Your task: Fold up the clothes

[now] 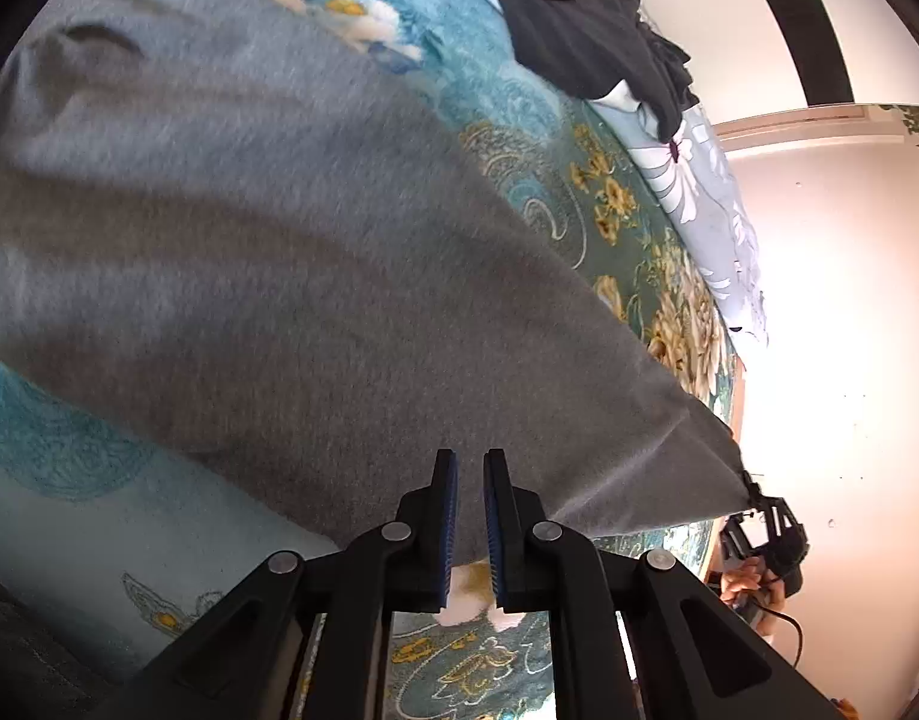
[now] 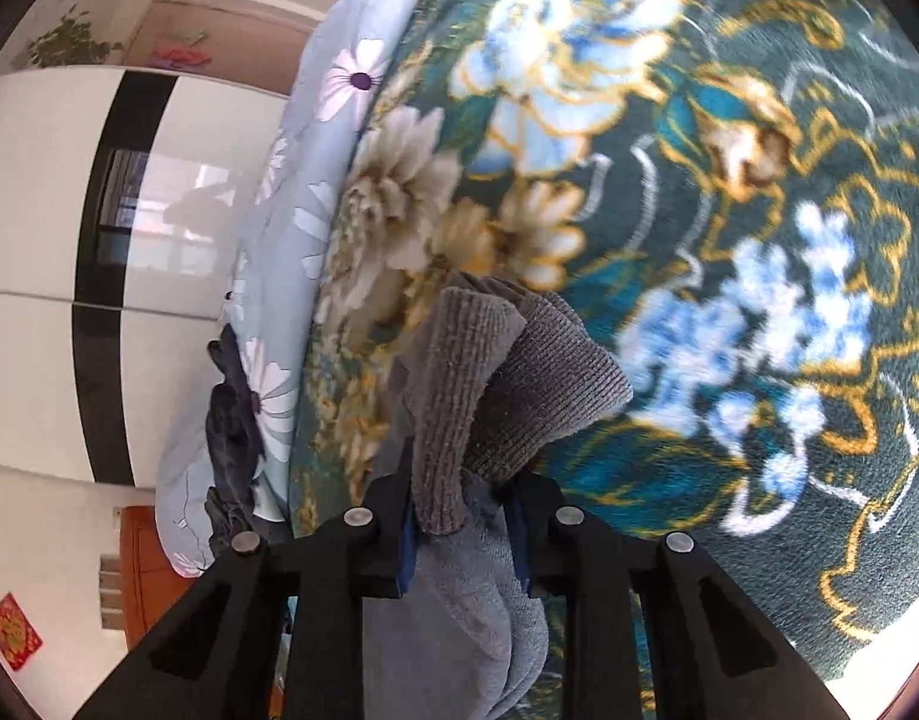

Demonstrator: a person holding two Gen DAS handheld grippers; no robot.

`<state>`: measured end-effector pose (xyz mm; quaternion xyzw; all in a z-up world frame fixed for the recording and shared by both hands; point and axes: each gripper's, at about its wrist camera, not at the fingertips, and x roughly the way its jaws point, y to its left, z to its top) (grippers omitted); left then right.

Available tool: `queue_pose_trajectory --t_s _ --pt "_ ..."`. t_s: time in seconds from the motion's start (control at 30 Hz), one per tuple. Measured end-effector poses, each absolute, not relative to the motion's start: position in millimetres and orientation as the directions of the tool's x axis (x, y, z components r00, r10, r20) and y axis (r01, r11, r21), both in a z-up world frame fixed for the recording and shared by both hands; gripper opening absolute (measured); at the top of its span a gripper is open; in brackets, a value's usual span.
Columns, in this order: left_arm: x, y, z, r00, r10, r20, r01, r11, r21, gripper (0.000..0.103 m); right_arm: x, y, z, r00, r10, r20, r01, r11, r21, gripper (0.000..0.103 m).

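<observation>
Nearest, the right gripper (image 2: pixel 462 516) is clamped on the ribbed cuff of the grey garment (image 1: pixel 267 252), bunched between its fingers. The left gripper (image 1: pixel 470 516) holds its fingers slightly apart with grey cloth lying in the gap; whether they actually pinch it is hard to tell. Beyond the left gripper, the garment stretches taut over the floral blanket (image 1: pixel 585 180). A loose left hold could let that edge slip and collapse the fold. Beyond the garment, a dark clothes pile (image 1: pixel 579 12) might snag.
</observation>
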<state>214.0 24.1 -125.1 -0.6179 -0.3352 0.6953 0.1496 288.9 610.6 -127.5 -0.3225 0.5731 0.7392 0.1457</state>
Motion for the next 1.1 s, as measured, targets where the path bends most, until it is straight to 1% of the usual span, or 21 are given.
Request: queue_pose_trajectory --t_s 0.07,0.1,0.13,0.17,0.2,0.23,0.27,0.3,0.43,0.5,0.53,0.63,0.67,0.7,0.73,0.87,0.9,1.0,1.1 --pt "213 18 -111 -0.229 0.62 -0.751 0.185 -0.729 -0.659 0.011 286 613 -84 -0.811 -0.15 -0.565 -0.485 -0.368 0.794 0.024" --pt "212 15 -104 -0.253 0.615 -0.747 0.179 -0.729 -0.66 0.014 289 615 -66 -0.836 -0.136 -0.531 -0.443 -0.404 0.8 0.024" --pt "211 11 -98 -0.277 0.61 -0.743 0.177 -0.727 -0.663 0.016 293 617 -51 -0.849 -0.108 -0.518 -0.424 -0.445 0.788 0.024" --pt "211 6 -92 -0.298 0.606 -0.737 0.176 -0.724 -0.667 0.021 298 623 -45 -0.847 -0.075 -0.526 -0.435 -0.471 0.767 0.024" --pt "211 1 -88 -0.316 0.604 -0.731 0.173 -0.721 -0.671 0.025 303 633 -49 -0.825 -0.034 -0.564 -0.483 -0.475 0.735 0.024" --pt "210 -5 -84 -0.327 0.598 -0.732 0.175 -0.722 -0.669 0.025 308 644 -58 -0.791 0.004 -0.612 -0.542 -0.469 0.697 0.024" --pt "210 -12 -80 -0.338 0.591 -0.732 0.178 -0.724 -0.667 0.026 313 657 -74 -0.733 0.031 -0.68 -0.621 -0.44 0.649 0.024" --pt "209 -20 -78 -0.346 0.584 -0.734 0.185 -0.725 -0.663 0.026 317 664 -88 -0.681 0.042 -0.731 -0.677 -0.415 0.608 0.024" --pt "207 -58 -75 -0.385 0.501 -0.775 0.277 -0.739 -0.615 0.029 326 670 -117 -0.591 0.04 -0.806 -0.745 -0.411 0.526 0.024" --pt "210 -81 -76 -0.4 0.459 -0.793 0.332 -0.735 -0.592 0.034 327 673 -121 -0.572 0.035 -0.819 -0.755 -0.411 0.51 0.024" --pt "212 -92 -78 -0.405 0.442 -0.8 0.358 -0.729 -0.583 0.035 326 675 -121 -0.567 0.03 -0.823 -0.759 -0.408 0.508 0.025" --pt "223 -121 -88 -0.419 0.42 -0.805 0.419 -0.697 -0.582 0.037 328 676 -116 -0.559 0.026 -0.829 -0.766 -0.399 0.504 0.032" --pt "225 -127 -91 -0.419 0.412 -0.809 0.441 -0.686 -0.579 0.038 328 674 -112 -0.556 0.036 -0.83 -0.768 -0.403 0.497 0.037" --pt "227 -135 -94 -0.424 0.404 -0.81 0.459 -0.675 -0.577 0.039 329 672 -106 -0.552 0.051 -0.832 -0.772 -0.409 0.487 0.038" --pt "228 -141 -96 -0.43 0.397 -0.811 0.471 -0.667 -0.577 0.039 331 669 -100 -0.546 0.069 -0.835 -0.777 -0.413 0.474 0.042" --pt "221 -161 -104 -0.422 0.341 -0.84 0.502 -0.683 -0.53 0.047 349 654 -69 -0.523 0.199 -0.829 -0.804 -0.438 0.403 0.045" --pt "215 -162 -109 -0.413 0.335 -0.847 0.497 -0.696 -0.518 0.047 349 647 -65 -0.529 0.201 -0.825 -0.794 -0.46 0.397 0.046" --pt "197 -157 -123 -0.39 0.346 -0.853 0.457 -0.732 -0.506 0.047 335 617 -62 -0.532 0.134 -0.836 -0.743 -0.548 0.385 0.048" --pt "182 -145 -130 -0.353 0.399 -0.846 0.379 -0.766 -0.519 0.047 315 580 -74 -0.527 0.035 -0.849 -0.69 -0.601 0.403 0.048"
